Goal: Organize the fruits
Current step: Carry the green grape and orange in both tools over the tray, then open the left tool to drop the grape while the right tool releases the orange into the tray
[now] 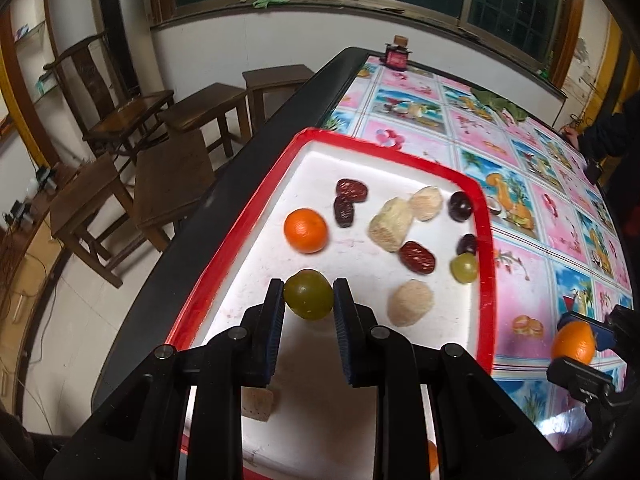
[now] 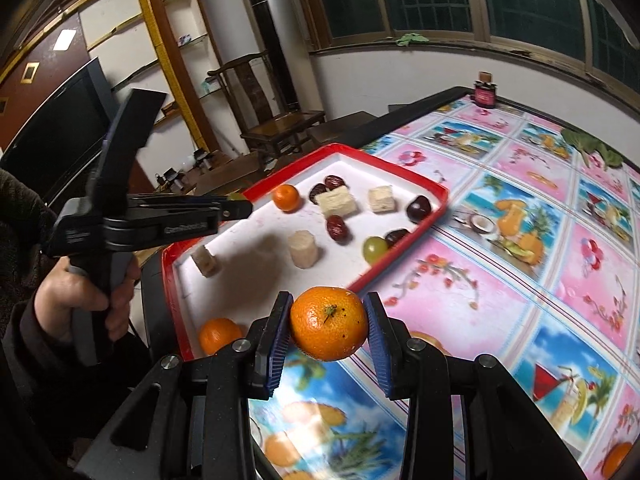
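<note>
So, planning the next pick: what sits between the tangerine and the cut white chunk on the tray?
Two dark red dates lie between tangerine and chunk, per left wrist view.

Tabletop under a fruit-print cover
Red-rimmed tray at 10 o'clock; dark jar at 12, green leaves at 2.

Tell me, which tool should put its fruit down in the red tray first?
Probably left. The left tool already holds its green grape over the red tray; the right tool holds its orange outside the rim.
</note>
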### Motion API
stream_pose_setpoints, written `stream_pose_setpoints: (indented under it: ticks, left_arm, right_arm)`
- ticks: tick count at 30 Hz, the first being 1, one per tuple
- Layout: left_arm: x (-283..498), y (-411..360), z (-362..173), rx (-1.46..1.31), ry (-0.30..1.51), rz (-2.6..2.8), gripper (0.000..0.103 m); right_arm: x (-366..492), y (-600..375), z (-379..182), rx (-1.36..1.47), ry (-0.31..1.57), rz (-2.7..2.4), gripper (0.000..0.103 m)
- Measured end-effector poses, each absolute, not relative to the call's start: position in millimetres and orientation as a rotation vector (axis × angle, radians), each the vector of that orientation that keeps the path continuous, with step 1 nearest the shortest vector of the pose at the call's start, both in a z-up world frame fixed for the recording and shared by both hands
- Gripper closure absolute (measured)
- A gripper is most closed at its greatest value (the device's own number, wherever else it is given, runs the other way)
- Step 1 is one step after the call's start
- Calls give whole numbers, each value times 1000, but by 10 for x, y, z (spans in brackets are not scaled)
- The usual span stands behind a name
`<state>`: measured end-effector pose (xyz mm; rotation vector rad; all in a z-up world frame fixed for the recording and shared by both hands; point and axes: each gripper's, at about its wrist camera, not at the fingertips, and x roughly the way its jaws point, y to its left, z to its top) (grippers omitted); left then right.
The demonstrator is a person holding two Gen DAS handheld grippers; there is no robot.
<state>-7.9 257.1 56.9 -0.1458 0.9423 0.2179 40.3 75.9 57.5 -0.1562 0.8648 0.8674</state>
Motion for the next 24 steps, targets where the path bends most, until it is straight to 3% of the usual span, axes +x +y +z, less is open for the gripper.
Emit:
stream_pose_setpoints:
  ticks: [24]
  left_arm:
    - [288,2586,302,-158,988,185,81]
  right_arm:
    - [763,1511,158,-285,914,934,66]
